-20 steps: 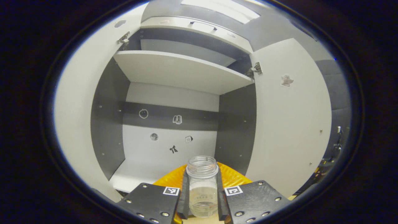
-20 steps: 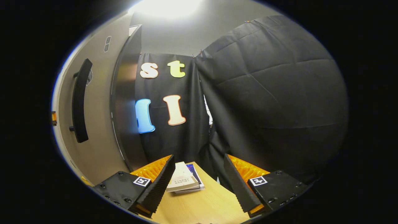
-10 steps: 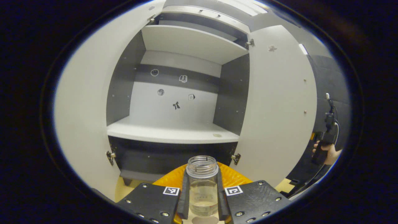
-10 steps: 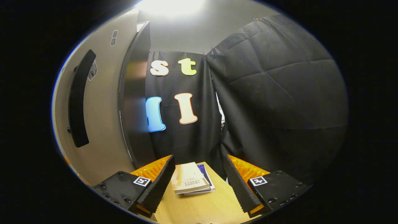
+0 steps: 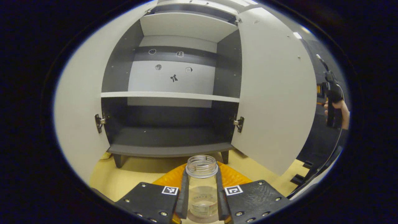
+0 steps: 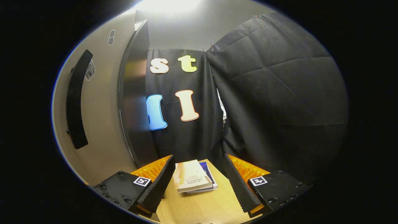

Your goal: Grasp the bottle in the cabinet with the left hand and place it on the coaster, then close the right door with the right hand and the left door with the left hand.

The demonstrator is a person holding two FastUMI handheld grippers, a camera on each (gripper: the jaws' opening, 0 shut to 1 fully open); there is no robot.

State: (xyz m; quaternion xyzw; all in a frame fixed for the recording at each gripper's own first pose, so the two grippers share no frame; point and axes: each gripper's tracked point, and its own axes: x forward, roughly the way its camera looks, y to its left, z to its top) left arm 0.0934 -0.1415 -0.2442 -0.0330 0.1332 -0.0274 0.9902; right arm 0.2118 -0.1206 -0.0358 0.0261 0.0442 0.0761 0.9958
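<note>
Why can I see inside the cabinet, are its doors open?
Open. Both cabinet doors, left and right, swing outward, showing bare shelves.

Left gripper view sat low, near the open white-and-dark-grey cabinet (image 5: 171, 93), facing straight into its shelves. Right gripper view looked past that cabinet's right side, w/ its black-handled door (image 6: 93, 102) at left, toward black cloth wall & light wooden tabletop (image 6: 202, 205).

The left gripper (image 5: 202, 199) clamps an uncapped clear bottle (image 5: 202, 186) upright between its 2 fingers, above the wooden table (image 5: 130, 177). Ahead stands the cabinet (image 5: 171, 96), both doors open: left door (image 5: 79, 118), right door (image 5: 275, 99). At far right, a hand (image 5: 340, 110) holds another gripper.
</note>
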